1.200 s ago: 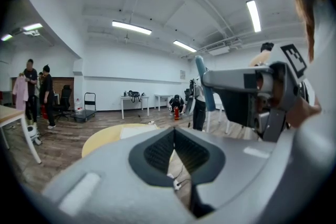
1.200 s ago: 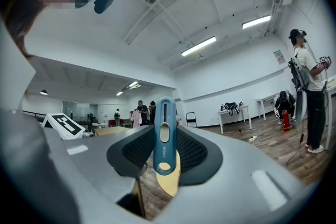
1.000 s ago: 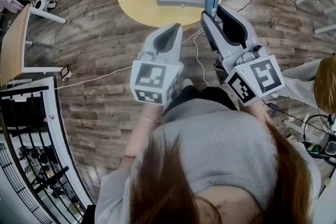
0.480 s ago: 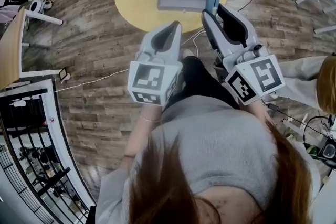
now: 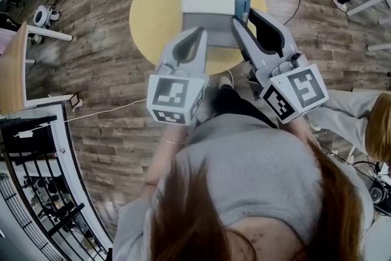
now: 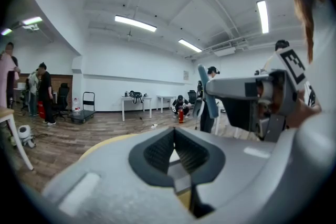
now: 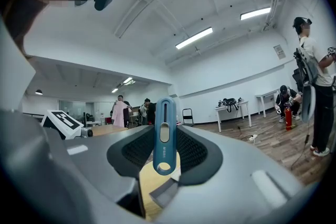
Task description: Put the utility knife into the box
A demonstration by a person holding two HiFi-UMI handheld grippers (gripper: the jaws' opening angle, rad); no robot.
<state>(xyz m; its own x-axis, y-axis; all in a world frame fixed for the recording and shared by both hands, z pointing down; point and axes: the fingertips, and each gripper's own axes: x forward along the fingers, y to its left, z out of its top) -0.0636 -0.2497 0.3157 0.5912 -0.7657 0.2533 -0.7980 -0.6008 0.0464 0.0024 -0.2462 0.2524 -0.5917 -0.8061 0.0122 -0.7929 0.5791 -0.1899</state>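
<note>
Right gripper view: right hand-held gripper point(image 7: 164, 153) clamps the utility knife point(image 7: 164, 131) upright between its jaws.

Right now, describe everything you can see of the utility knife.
The utility knife is slim, blue and plastic-looking, with rounded ends, a slot holding a grey slider, and a round hole at its lower end. No blade shows. It stands upright in the right gripper, pinched between its jaws, touching nothing else.
</note>
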